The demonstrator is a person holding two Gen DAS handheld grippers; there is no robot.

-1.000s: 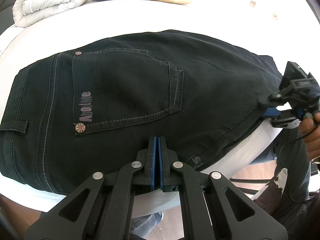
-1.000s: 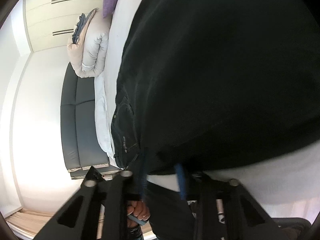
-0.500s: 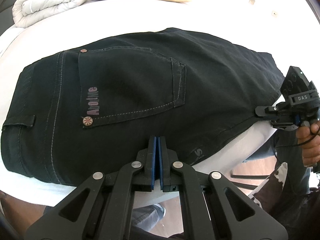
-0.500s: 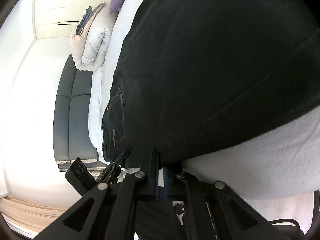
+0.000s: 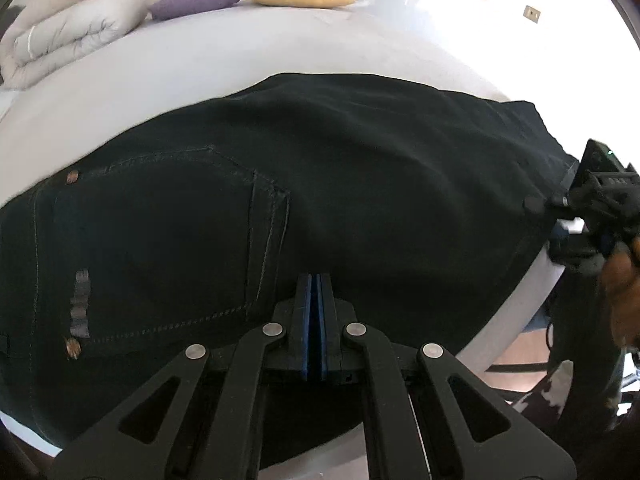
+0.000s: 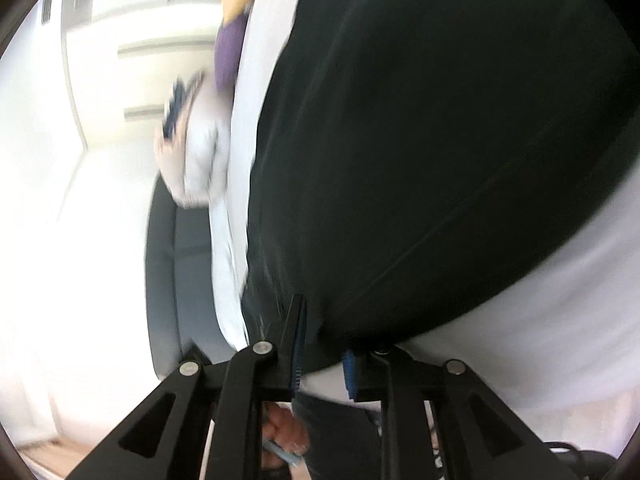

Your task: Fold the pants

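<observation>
Left gripper is fully closed at the near edge of the black pants, just right of the back pocket; whether cloth is pinched between the pads can't be told. Right gripper sits at the same near edge, further from the pocket, jaws opening with the hem bulging between them, pads not clearly pressing. Pants lie flat on the white bed, doubled over, pocket side up. Likely both grippers work the near edge to smooth or lift for the next fold.
</observation>
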